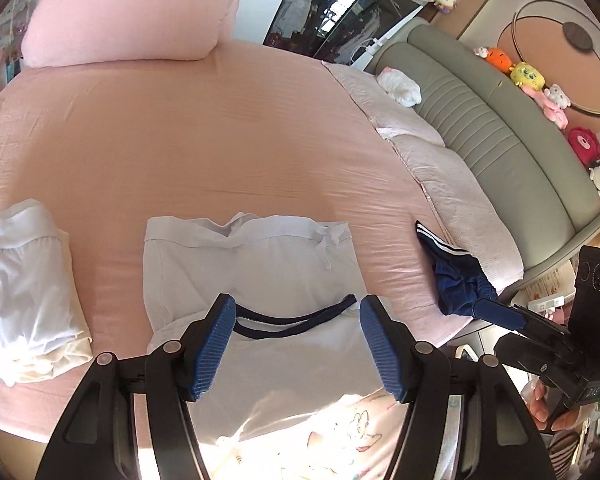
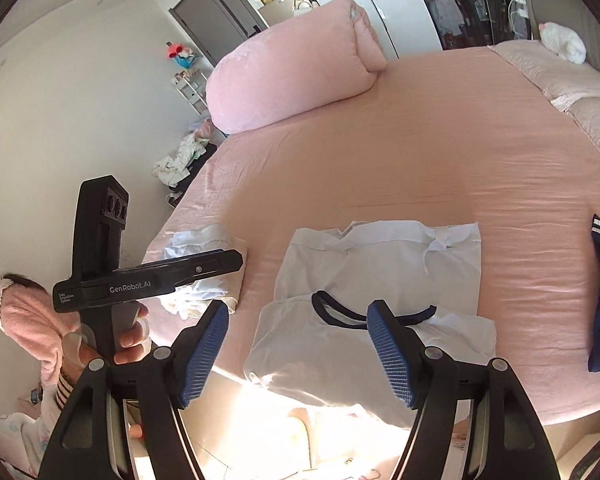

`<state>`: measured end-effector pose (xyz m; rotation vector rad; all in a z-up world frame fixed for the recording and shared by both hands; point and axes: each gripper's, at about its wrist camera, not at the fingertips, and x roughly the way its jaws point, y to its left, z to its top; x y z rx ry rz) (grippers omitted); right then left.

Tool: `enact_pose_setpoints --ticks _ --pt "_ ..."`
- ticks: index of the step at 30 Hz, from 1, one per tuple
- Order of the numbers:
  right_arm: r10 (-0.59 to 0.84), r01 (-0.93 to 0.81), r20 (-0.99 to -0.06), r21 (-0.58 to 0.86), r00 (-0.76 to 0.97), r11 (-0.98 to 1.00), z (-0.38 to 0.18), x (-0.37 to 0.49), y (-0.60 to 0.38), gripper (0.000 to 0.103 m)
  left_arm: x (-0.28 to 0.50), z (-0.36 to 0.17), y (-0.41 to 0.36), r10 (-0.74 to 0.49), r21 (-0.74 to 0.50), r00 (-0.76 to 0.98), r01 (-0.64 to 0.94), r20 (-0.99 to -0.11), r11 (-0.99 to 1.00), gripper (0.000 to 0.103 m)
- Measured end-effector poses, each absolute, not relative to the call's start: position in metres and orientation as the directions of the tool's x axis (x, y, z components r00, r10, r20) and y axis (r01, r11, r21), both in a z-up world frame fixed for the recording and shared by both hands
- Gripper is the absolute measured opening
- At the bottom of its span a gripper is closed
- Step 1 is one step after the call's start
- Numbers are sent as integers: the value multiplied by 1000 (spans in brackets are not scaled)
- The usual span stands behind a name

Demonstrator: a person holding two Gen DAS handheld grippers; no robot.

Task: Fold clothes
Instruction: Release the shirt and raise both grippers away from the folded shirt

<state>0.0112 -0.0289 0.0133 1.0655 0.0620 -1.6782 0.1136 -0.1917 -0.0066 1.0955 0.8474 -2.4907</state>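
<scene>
With both the left gripper (image 1: pixel 298 344) and the right gripper (image 2: pixel 298 350) open and empty, we lower them evenly onto the white shirt (image 1: pixel 276 280) just ahead, pinching its near edge.

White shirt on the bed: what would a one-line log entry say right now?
white shirt: folded, on bed | left gripper: open, empty | right gripper: open, empty

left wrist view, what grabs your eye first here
The white shirt with a dark collar lies folded at the near edge of the pink bed, seen between the open left gripper. A big pink rolled blanket sits at the far corner, and stuffed toys line the grey headboard on the right.
</scene>
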Motion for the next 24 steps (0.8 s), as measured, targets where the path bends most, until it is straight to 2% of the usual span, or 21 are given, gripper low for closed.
enact_pose_setpoints --ticks 6,12,14,17,20,24 --pt "-781 807 -623 435 -51 -400 46 46 -11 72 150 5 -158 -44 -470 -750 458 -660 -754 63" --pt "-769 833 -621 339 -151 -437 84 84 5 76 163 0 -136 -102 -392 -716 489 -690 -779 63" --pt "-774 836 -614 334 -157 -435 94 92 10 76 167 -4 -134 -86 -407 -714 489 -695 -771 63" --pt "-770 838 -610 313 -184 -448 105 97 12 77 176 -5 -137 -35 -491 -744 475 -667 -730 63" --pt "-728 818 -655 293 -205 -494 99 93 6 77 182 -8 -145 -40 -526 -752 498 -659 -690 63" --pt "-687 783 -710 334 -158 -525 68 72 -7 77 183 -25 -160 -53 -534 -717 564 -695 -629 63"
